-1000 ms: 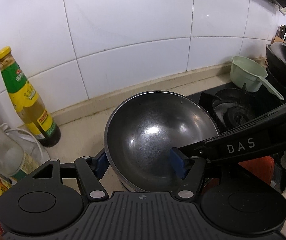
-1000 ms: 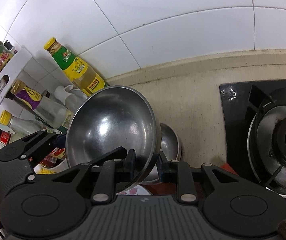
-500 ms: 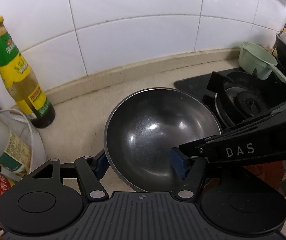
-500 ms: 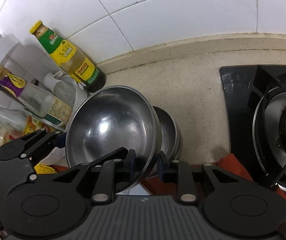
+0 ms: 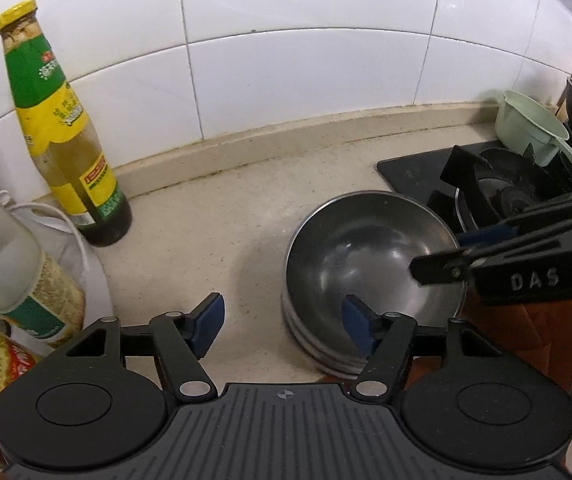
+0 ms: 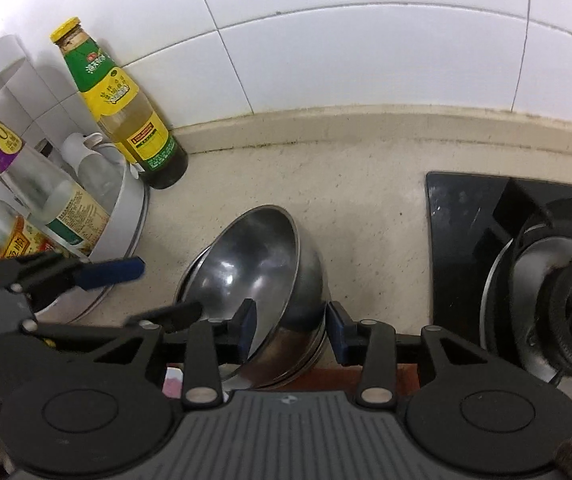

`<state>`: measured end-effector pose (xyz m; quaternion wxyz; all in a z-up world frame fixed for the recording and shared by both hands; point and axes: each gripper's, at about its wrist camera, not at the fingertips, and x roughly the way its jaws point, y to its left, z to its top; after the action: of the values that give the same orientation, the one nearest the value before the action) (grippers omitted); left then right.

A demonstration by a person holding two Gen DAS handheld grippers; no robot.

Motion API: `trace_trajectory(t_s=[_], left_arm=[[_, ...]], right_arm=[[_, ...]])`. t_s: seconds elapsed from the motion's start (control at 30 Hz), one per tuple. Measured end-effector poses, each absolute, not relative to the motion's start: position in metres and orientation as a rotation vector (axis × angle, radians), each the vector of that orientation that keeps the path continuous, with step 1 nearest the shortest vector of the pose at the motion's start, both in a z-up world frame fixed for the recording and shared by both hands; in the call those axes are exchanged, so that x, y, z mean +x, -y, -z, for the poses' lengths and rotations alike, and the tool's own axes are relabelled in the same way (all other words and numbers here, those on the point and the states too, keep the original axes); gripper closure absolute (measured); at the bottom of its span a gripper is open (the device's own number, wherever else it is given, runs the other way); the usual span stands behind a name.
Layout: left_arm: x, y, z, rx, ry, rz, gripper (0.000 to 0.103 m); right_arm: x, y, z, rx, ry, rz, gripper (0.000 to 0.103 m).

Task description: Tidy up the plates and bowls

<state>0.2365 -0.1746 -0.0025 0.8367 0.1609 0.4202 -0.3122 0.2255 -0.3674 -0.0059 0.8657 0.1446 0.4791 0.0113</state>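
A steel bowl (image 5: 370,256) sits on top of a stack of steel bowls (image 5: 318,348) on the beige counter. In the right wrist view the top bowl (image 6: 254,264) lies tilted in the stack. My left gripper (image 5: 282,320) is open and empty, just left of the stack, its right finger by the bowl's near rim. My right gripper (image 6: 290,326) is open with its jaws on either side of the top bowl's rim, apart from it. It shows from the side in the left wrist view (image 5: 446,256).
A green-labelled sauce bottle (image 5: 62,140) stands by the tiled wall at the left, next to a white rack of bottles (image 6: 122,216). A black gas stove (image 6: 526,264) is to the right, with a pale green ladle cup (image 5: 530,128) behind it. An orange cloth (image 5: 526,336) lies beside the stack.
The bowl held by my right gripper came down onto the stack and my right gripper opened. My left gripper drew back to the left, away from the bowl.
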Motion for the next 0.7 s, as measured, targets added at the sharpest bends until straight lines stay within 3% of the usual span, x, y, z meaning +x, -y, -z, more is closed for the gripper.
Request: trace_trajectory(t_s=[0.7], left_arm=[[0.239, 0.16, 0.01, 0.362, -0.883, 0.777, 0.025]], right_arm=[[0.244, 0.371, 0.036, 0.356, -1.064, 0.006, 0.065]])
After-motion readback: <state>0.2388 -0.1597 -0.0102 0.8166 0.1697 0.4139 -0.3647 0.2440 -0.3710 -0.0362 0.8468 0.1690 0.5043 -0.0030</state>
